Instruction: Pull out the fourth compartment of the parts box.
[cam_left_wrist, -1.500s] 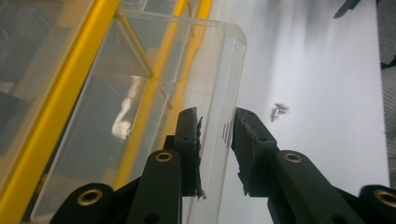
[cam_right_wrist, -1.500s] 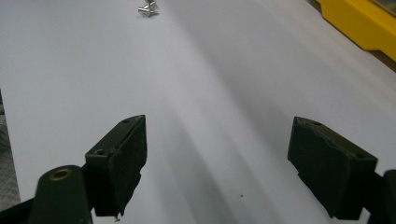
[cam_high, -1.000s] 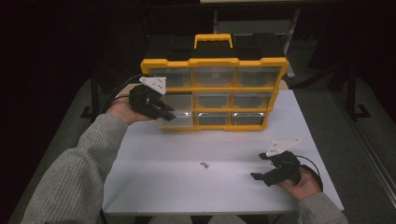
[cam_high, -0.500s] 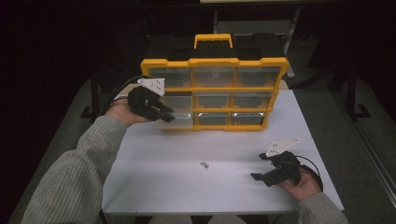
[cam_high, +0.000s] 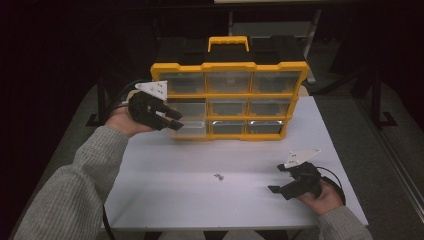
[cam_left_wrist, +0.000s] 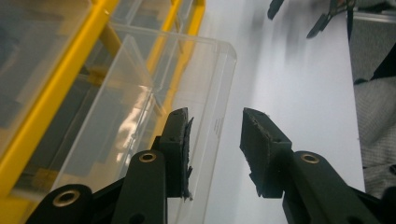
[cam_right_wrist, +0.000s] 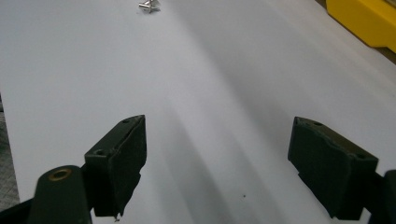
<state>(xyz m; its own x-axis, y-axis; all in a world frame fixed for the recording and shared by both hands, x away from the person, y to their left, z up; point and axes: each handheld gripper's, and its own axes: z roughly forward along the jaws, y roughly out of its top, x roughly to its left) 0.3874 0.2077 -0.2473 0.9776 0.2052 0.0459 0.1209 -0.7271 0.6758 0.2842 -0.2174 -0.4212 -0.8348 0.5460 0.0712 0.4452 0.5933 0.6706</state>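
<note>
Clear plastic drawer sits pulled partway out of the yellow organizer, bottom-left slot. Left gripper is at its front edge: jaws have just been opening, the drawer's front lip is in the gap, pads not pressing on it. One pad is just beside the drawer face, the other is over the white table.

High view: left gripper is at the organizer's lower-left corner, drawer barely visible behind it. The pulled-out drawer is clearer in the left gripper view, which also catches the right gripper far off at top.

Right gripper is low at the near right of the table, jaws wide, nothing between them. Its own view shows bare tabletop between the pads, small metal parts ahead, and the organizer's corner at upper right. High view puts those parts mid-table, well apart from both grippers.
</note>
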